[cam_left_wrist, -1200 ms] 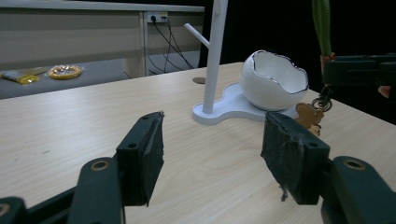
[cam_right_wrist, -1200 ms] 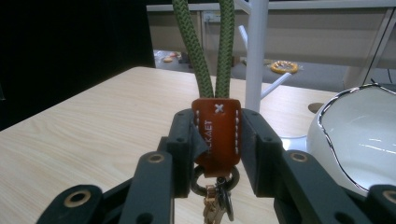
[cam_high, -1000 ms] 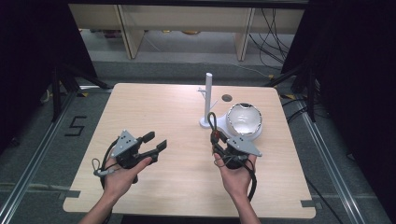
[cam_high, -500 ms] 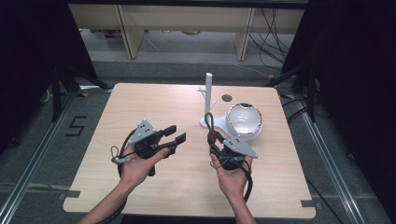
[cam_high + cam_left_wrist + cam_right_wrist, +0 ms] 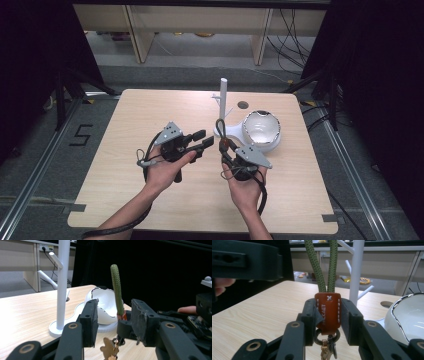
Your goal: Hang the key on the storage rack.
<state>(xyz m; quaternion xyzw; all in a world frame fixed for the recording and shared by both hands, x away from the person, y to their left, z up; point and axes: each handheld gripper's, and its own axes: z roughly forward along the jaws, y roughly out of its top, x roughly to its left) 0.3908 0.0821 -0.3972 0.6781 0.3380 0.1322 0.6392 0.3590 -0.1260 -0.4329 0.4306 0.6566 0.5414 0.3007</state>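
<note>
In the high view the left gripper hovers above the middle of the table, held in the person's left hand and pointing right, toward the other tool. Its jaws stand partly apart and have just been closing; nothing is pressed between the pads. In the left gripper view the gap between them frames the keychain, whose green cord loop stands upright beyond the pads and whose brass charm hangs low in the gap, farther off than the jaws.

Just to the right, the right gripper sits in the right hand, pointing away from the person. Its jaws are clamped on the keychain, gripping the orange leather tab from both sides. In the right gripper view the two strands of green cord rise straight up out of the tab, and a dark ring with metal clips hangs beneath it, between the jaws. The keychain is thus held clear of the tabletop, near the table's middle.

Behind the keychain stands a white rack with short angled pegs, upright on a round base. Just right of that base sits a white bowl with a dark, jagged rim, resting on the table near the right gripper.
</note>
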